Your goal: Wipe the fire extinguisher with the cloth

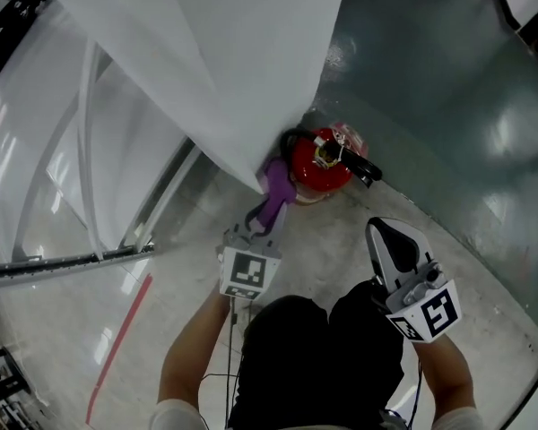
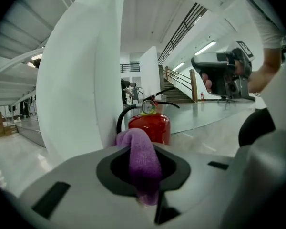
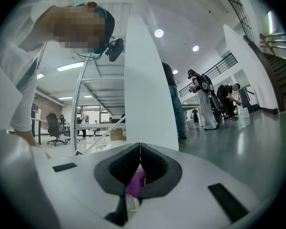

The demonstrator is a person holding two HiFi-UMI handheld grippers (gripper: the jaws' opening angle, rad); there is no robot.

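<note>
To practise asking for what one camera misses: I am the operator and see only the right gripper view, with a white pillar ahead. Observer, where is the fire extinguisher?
Observer: The red fire extinguisher stands on the floor at the foot of that white pillar, ahead and to the left of your right gripper.
Operator: Where is the cloth?
Observer: The purple cloth is clamped in the left gripper.
Operator: Does it touch the extinguisher?
Observer: In the head view it lies right beside the cylinder's left side. I cannot confirm contact.
</note>
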